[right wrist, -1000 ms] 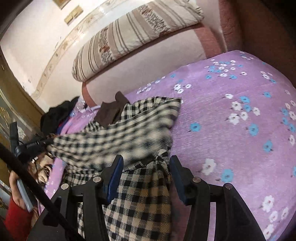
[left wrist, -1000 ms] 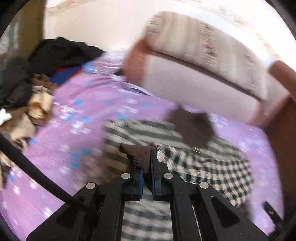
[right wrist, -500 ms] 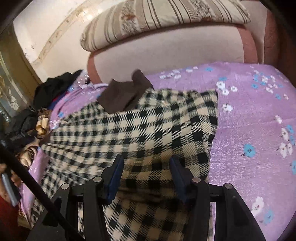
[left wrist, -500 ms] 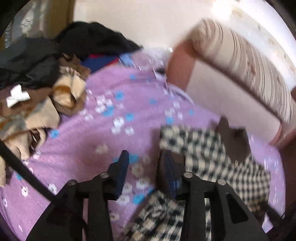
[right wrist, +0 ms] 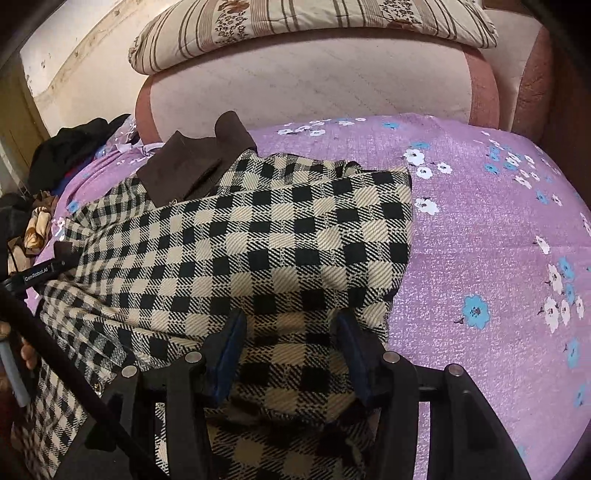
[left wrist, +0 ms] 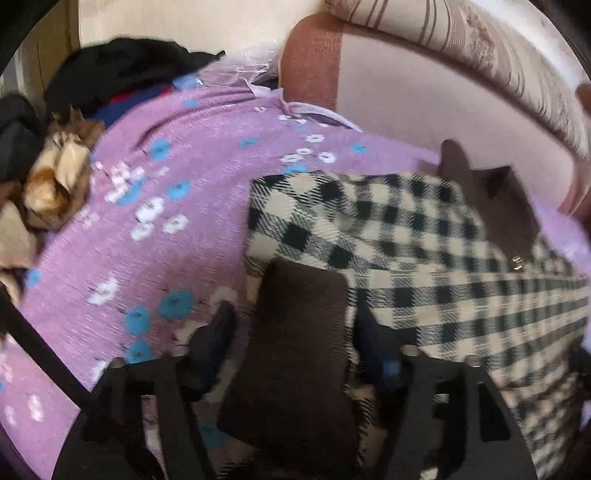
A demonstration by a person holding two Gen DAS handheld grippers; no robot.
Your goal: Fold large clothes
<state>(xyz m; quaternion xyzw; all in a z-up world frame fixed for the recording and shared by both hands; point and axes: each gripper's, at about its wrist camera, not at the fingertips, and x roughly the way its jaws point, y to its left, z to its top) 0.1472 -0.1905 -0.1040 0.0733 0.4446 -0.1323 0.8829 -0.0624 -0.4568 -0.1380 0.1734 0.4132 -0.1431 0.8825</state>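
On the purple bedsheet [right wrist: 480,229], I hold both grippers' fingers apart over the checked coat [right wrist: 280,236], left gripper [left wrist: 295,332] straddling its brown cuff [left wrist: 299,343], right gripper [right wrist: 291,336] ready to crease.

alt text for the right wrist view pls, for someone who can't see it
A black-and-cream checked coat with a dark brown collar lies partly folded on a purple flowered bedspread. The open right gripper hovers over its near edge, and a striped pillow rests on the headboard behind.

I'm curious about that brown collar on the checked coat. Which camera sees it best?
The right wrist view: the brown collar lies sharp and whole at the top of the checked coat. The left wrist view shows it small, blurred, off to the right.
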